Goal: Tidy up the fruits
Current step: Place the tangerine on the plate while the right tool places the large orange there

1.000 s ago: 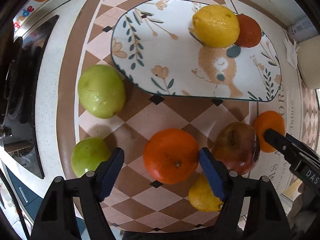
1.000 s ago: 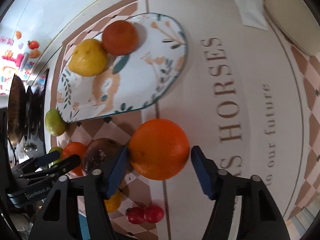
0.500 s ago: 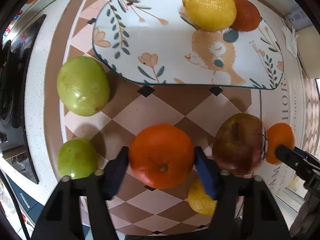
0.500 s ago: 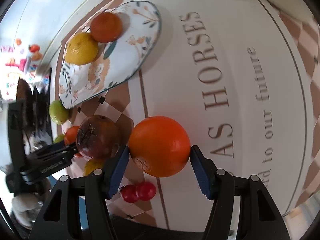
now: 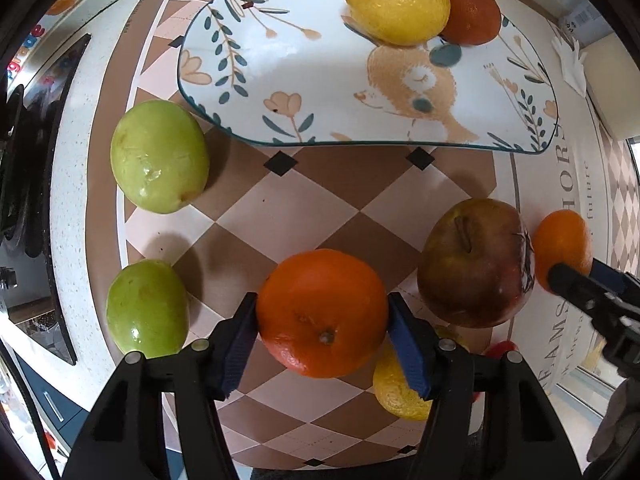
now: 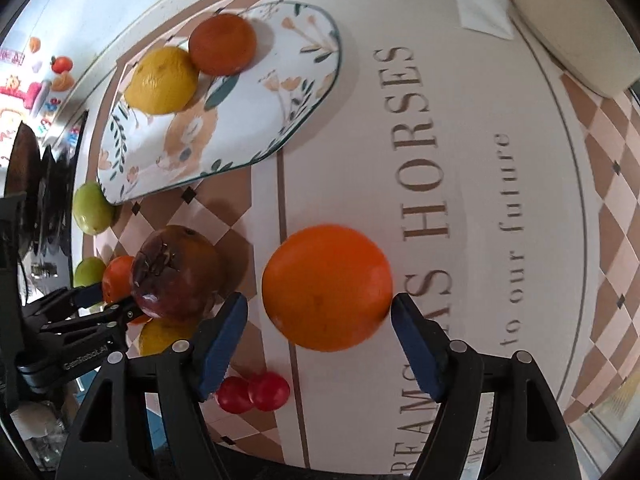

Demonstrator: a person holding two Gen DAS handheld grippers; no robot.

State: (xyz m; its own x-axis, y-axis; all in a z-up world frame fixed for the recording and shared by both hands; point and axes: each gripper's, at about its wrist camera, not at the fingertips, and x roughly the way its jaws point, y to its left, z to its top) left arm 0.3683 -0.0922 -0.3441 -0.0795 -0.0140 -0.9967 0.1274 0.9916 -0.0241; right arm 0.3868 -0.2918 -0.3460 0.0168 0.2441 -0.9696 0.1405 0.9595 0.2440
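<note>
My left gripper is shut on an orange, both blue pads against its sides. My right gripper has its jaws around a second orange; the right pad touches it, the left pad stands off with a gap. The decorated plate holds a lemon and a darker orange. A bruised red apple lies between the two grippers. Two green fruits lie at left.
A second lemon lies under my left gripper's right finger. Red cherry tomatoes lie by my right gripper. A stove borders the mat's left side. A tissue and a cream container stand at far right.
My left gripper closed on its orange and moved closer to the plate. My right gripper's jaws, which were tight on its orange half a second ago, have widened; a gap shows at the left pad.
</note>
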